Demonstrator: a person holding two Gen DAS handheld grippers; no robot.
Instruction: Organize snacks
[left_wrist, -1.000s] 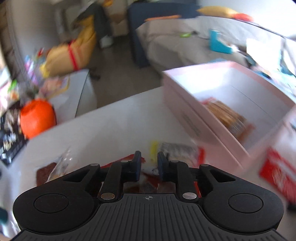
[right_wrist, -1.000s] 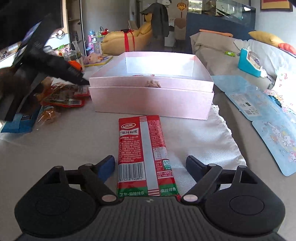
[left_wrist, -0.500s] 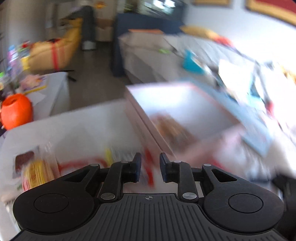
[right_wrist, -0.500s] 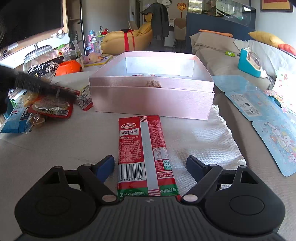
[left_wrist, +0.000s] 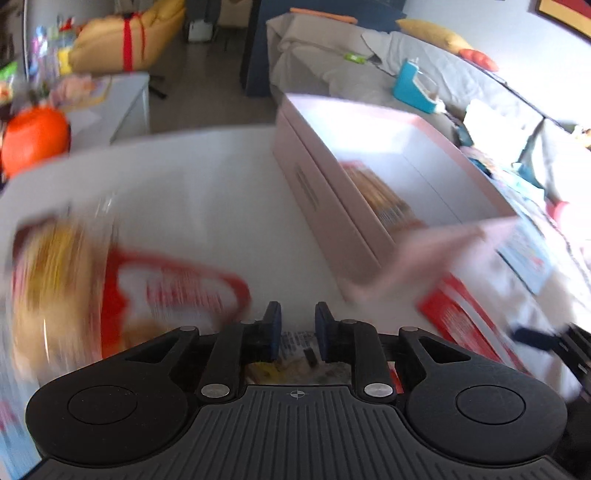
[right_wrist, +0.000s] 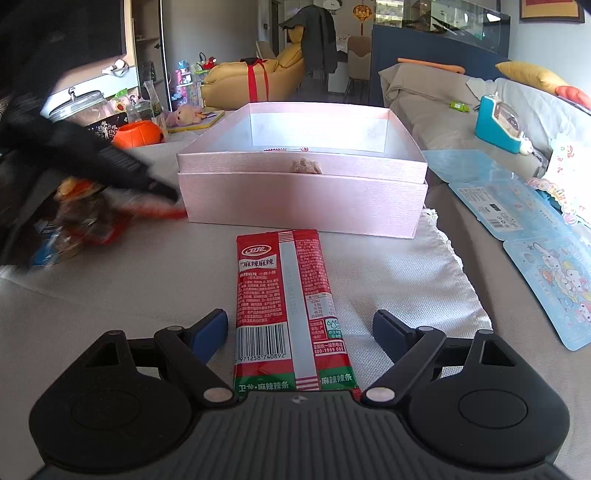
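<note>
The pink box (right_wrist: 303, 199) stands open at the far middle of the grey table (right_wrist: 110, 295), one packet (blurred) lying inside. Sofas fill the room beyond. The red snack packet (right_wrist: 291, 306) lies flat between the right gripper's (right_wrist: 300, 330) wide-open jaws — untouched. The left gripper (left_wrist: 297, 330) is closing over a small wrapper (left_wrist: 295, 363); contact unclear.

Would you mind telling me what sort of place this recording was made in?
Most likely a home living room: a grey sofa with cushions runs along the right, a yellow armchair stands at the back, and toys and jars crowd a side table.
</note>
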